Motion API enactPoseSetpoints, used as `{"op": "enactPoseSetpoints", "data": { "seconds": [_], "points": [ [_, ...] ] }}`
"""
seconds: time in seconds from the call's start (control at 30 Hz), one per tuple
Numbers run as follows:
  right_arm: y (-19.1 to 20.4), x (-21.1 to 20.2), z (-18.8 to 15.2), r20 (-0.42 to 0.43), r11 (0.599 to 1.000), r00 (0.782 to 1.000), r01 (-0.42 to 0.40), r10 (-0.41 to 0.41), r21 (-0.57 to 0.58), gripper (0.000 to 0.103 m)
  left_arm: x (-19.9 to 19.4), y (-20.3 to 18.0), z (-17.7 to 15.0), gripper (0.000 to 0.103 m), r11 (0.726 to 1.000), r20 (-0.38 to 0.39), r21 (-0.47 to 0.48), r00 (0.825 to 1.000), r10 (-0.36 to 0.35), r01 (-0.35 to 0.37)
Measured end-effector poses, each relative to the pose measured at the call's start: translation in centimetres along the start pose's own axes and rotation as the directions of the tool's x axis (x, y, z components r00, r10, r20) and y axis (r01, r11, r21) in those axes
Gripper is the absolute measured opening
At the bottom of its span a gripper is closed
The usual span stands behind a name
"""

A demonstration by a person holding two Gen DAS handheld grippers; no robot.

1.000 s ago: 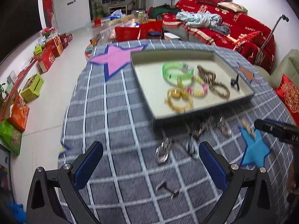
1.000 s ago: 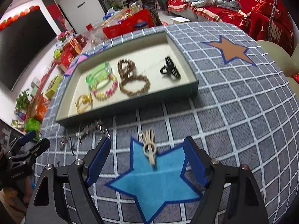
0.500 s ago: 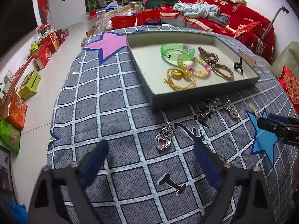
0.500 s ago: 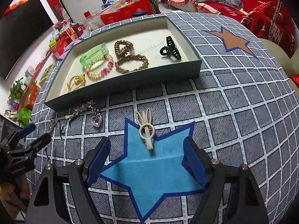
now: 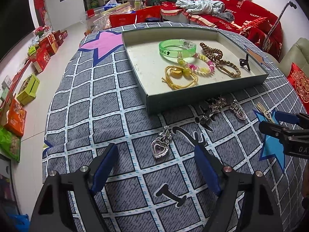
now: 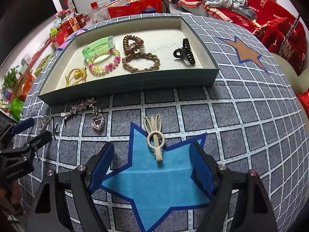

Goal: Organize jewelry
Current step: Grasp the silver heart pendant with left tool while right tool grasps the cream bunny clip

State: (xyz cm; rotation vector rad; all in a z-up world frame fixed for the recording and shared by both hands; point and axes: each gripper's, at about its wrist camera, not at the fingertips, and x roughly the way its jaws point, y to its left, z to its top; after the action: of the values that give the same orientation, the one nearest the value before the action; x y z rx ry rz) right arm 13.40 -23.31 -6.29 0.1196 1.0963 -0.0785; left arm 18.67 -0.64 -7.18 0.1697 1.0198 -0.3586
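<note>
A green-walled tray (image 5: 202, 94) (image 6: 123, 86) holds a green bangle (image 5: 176, 48), a bead bracelet (image 5: 197, 65), a yellow hair tie (image 5: 179, 75), brown hair ties (image 6: 141, 60) and a black claw clip (image 6: 184, 52). In front of it on the cloth lie a heart pendant (image 5: 160, 147), a star clip (image 5: 212, 108) (image 6: 81, 106), a second heart pendant (image 5: 238, 110) (image 6: 97, 121) and a cream hair clip (image 6: 155, 135). My left gripper (image 5: 156, 166) is open just short of the first pendant. My right gripper (image 6: 152, 166) is open around the cream clip's near end.
The grey checked cloth has a blue star (image 6: 154, 181), a pink star (image 5: 102, 45) and an orange star (image 6: 243, 53). Boxes (image 5: 29, 89) line the floor at left. A red sofa (image 5: 241, 13) stands behind the table.
Both grippers have moved forward and lower. The first heart pendant now sits close ahead of my left gripper, and the cream clip sits between my right gripper's fingers. Nothing has been picked up.
</note>
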Motion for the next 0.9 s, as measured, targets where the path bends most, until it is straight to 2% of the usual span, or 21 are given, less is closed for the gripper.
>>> {"op": "enactPoseSetpoints", "data": {
  "seconds": [0.07, 0.13, 0.2, 0.23, 0.3, 0.37, 0.43, 0.9],
  "points": [
    [0.3, -0.1, -0.1, 0.003, 1.0, 1.0, 0.018, -0.018, -0.02, 0.075, -0.1, -0.1, 0.0, 0.084, 1.0, 0.005, 0.009, 1.0, 0.01, -0.01],
    [0.7, -0.2, -0.1, 0.005, 0.999, 0.999, 0.034, -0.034, -0.042, 0.064, -0.1, -0.3, 0.1, 0.082, 1.0, 0.004, 0.021, 1.0, 0.007, -0.007],
    [0.9, -0.3, -0.1, 0.006, 0.998, 1.0, 0.03, -0.029, -0.052, 0.056, -0.3, -0.6, 0.1, 0.066, 0.999, 0.011, 0.035, 1.0, 0.0, -0.001],
    [1.0, -0.4, -0.1, 0.005, 0.998, 1.0, 0.031, -0.03, -0.055, 0.051, -0.3, -0.8, 0.1, 0.063, 0.999, 0.011, 0.043, 1.0, -0.006, 0.006],
    [1.1, -0.5, 0.0, 0.003, 0.998, 1.0, 0.028, -0.028, -0.058, 0.043, -0.4, -1.2, 0.1, 0.044, 0.998, 0.012, 0.059, 1.0, -0.016, 0.016],
    [1.2, -0.6, 0.0, 0.0, 0.998, 1.0, 0.028, -0.028, -0.062, 0.034, -0.5, -1.5, 0.0, 0.035, 0.997, 0.011, 0.072, 1.0, -0.025, 0.024],
    [1.3, -0.6, 0.0, -0.002, 0.998, 1.0, 0.026, -0.026, -0.065, 0.02, -0.7, -1.8, -0.1, 0.035, 0.996, 0.014, 0.085, 0.999, -0.029, 0.027],
    [0.8, -2.1, -0.1, 0.024, 0.999, 0.999, -0.043, 0.044, -0.031, 0.02, -2.5, -1.5, -0.2, 0.035, 0.996, 0.044, 0.059, 0.997, -0.067, 0.064]
  ]
}}
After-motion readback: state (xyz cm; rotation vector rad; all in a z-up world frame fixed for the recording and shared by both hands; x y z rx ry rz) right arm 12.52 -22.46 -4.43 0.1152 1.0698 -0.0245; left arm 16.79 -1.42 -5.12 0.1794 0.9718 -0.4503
